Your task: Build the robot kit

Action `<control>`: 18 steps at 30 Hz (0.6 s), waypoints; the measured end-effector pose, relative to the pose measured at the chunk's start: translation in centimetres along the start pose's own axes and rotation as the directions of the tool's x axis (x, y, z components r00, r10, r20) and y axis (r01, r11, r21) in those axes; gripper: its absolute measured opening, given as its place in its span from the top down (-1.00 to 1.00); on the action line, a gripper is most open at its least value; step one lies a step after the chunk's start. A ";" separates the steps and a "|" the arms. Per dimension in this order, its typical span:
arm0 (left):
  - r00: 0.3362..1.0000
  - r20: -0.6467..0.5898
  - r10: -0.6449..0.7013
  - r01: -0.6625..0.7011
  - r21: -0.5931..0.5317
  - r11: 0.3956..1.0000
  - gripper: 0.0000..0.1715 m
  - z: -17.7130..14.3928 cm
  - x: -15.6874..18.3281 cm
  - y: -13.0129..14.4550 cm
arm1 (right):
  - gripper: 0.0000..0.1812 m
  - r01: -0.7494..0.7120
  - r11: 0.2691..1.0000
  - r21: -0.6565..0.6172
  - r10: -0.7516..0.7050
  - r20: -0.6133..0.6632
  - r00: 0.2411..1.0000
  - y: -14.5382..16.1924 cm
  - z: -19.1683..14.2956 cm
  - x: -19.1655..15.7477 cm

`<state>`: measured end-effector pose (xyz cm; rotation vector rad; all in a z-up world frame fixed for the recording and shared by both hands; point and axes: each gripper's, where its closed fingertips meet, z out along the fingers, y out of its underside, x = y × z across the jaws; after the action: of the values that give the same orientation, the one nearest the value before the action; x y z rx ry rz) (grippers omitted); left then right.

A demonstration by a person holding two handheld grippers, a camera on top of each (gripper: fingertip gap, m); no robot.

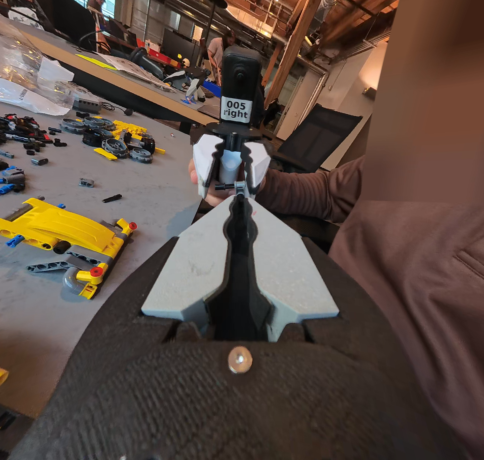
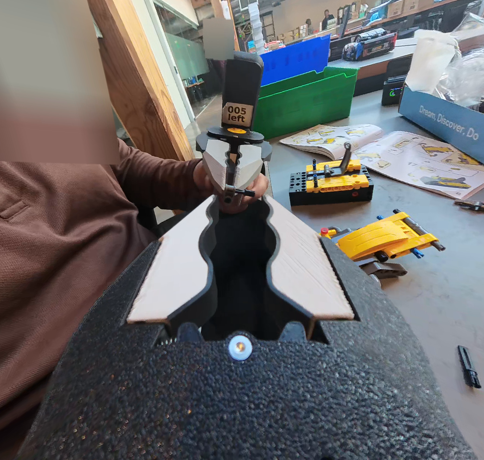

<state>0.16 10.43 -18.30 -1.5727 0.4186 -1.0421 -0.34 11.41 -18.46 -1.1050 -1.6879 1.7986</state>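
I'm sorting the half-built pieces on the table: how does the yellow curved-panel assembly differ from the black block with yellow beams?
The yellow curved-panel assembly is capped by one broad, ridged yellow shell and lies nearer the right gripper. The black block with yellow beams is a boxy black base carrying two flat yellow beams and an upright grey lever, lying farther back beside the instruction booklet. Both rest on the grey table, untouched.

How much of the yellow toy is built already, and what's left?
Partly done. A yellow body section and a black-and-yellow block sit built on the table. In hand: the left hand-held gripper pinches a small grey connector with a black pin, facing the open right hand-held gripper. Left: a pile of loose wheels and parts lies unused.
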 end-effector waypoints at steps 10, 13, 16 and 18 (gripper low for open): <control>1.000 -0.007 0.002 -0.002 -0.010 1.000 0.99 0.4 0.0 0.3 | 0.76 0.042 0.999 -0.013 -0.042 0.004 0.999 0.3 0.4 -0.2; 1.000 -0.001 -0.004 0.004 0.000 1.000 0.99 0.4 -0.2 0.4 | 0.77 0.070 0.997 -0.023 -0.071 -0.016 0.997 0.5 0.4 -0.1; 1.000 -0.007 -0.016 0.016 0.009 1.000 0.99 0.5 -0.2 0.3 | 0.77 0.071 0.997 -0.019 -0.071 -0.014 0.997 0.4 0.4 -0.1; 1.000 -0.004 -0.018 0.018 0.012 1.000 0.99 0.5 -0.3 0.4 | 0.77 0.084 0.996 -0.021 -0.084 -0.023 0.996 0.5 0.3 0.0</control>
<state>0.51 10.83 -18.71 -1.5668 0.4007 -1.0592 -0.51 11.12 -18.91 -1.0431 -1.7162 1.7143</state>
